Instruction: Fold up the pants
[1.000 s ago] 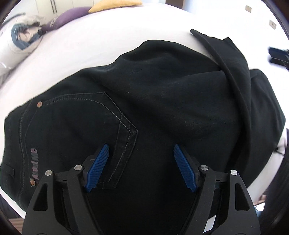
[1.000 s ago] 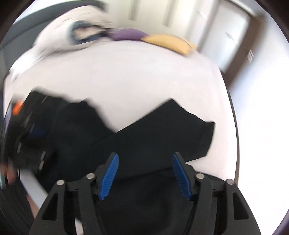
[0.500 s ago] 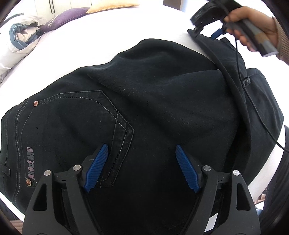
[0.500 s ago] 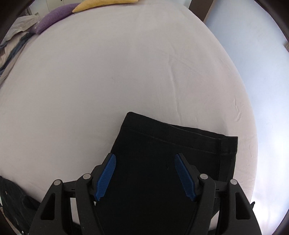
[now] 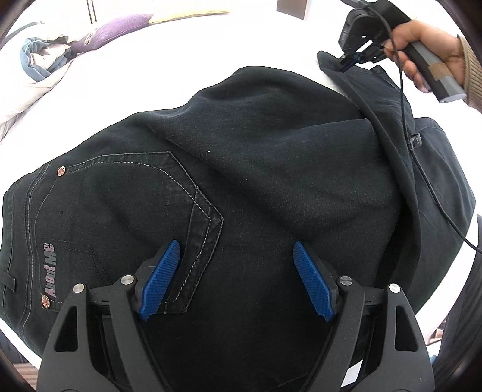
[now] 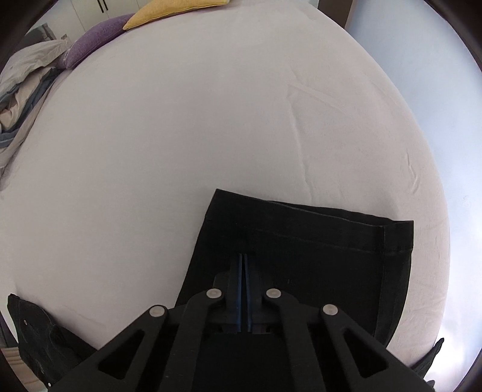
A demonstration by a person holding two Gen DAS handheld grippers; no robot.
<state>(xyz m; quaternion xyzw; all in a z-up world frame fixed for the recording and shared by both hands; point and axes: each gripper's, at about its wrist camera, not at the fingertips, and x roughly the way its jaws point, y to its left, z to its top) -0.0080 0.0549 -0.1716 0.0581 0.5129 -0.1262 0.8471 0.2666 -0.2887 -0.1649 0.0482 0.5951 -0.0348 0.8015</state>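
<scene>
Black jeans lie spread over a white bed sheet, filling most of the left wrist view, with a stitched back pocket and an "AboutMe" label at lower left. The left gripper hovers over the seat with its blue pads spread wide, nothing between them. At upper right of that view, a hand holds the right gripper down at the leg hem. In the right wrist view its jaws have just snapped together, pads pressed close on the dark cloth; whether a fold is actually pinched is hard to tell. A purple pillow and a yellow pillow sit at upper left.
</scene>
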